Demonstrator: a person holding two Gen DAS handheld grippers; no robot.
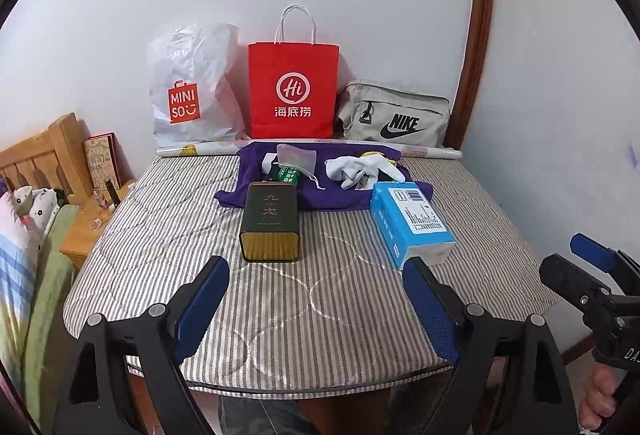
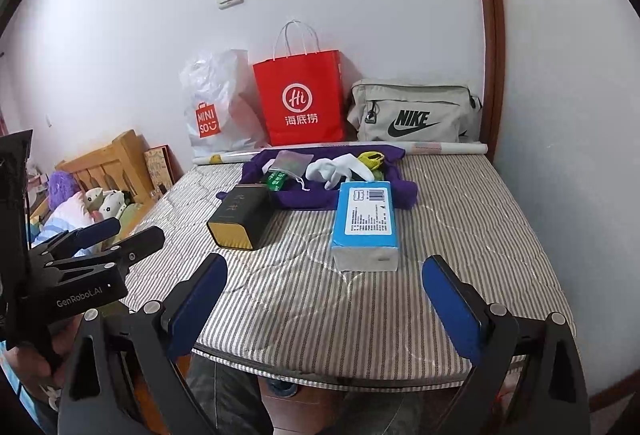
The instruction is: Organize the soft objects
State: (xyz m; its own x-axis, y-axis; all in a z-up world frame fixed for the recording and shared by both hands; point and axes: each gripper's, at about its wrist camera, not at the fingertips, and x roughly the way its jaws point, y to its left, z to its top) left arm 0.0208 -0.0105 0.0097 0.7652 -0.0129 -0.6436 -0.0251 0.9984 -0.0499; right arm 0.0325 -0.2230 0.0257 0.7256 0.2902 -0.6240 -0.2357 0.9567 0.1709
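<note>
left gripper (image 1: 316, 287): jaws spread wide, nothing between the blue pads, held over the near edge of the striped mattress (image 1: 320, 315) at the bottom of the frame. right gripper (image 2: 324, 287): jaws likewise spread and empty, at the bottom of its own view.

soft objects: a purple cloth (image 1: 320, 191) lies at frame centre, toward the far side of the mattress. resting on it are a small mesh drawstring pouch (image 1: 296, 157), a white glove (image 1: 356, 169) and a yellow item (image 2: 370, 159), partly hidden.

in front of the cloth: a dark tea tin (image 1: 270, 221) left of centre, its far end on the cloth, and a blue tissue pack (image 1: 410, 219) right of centre.

against the wall, upper centre, left to right: a miniso plastic bag (image 1: 192, 91), a red paper bag (image 1: 292, 91), a beige nike bag (image 1: 396, 115).
</note>
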